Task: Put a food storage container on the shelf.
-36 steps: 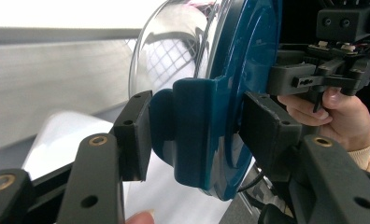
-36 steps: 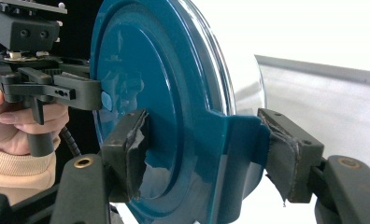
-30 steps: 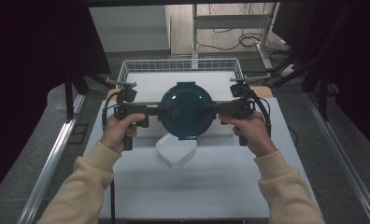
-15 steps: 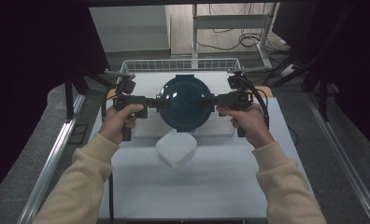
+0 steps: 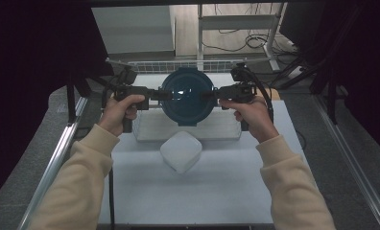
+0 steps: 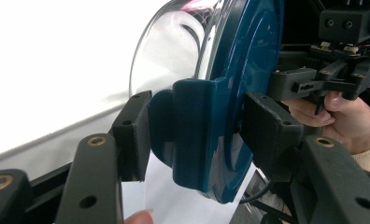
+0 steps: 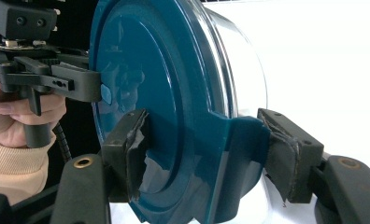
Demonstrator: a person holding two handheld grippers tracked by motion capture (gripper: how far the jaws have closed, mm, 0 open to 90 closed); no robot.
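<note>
Container [image 5: 186, 96]: hanging between both grippers above the wire rack [image 5: 188, 128]; white box [image 5: 180, 151] nearer
Left gripper [image 6: 192, 135]: clamping the lid tab; glass body showing
Right gripper [image 7: 202, 154]: gripping the opposite tab

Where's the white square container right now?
In the high view the white square container sits on the table, centre, just nearer the person than the wire rack and below the lifted blue-lidded bowl.
</note>
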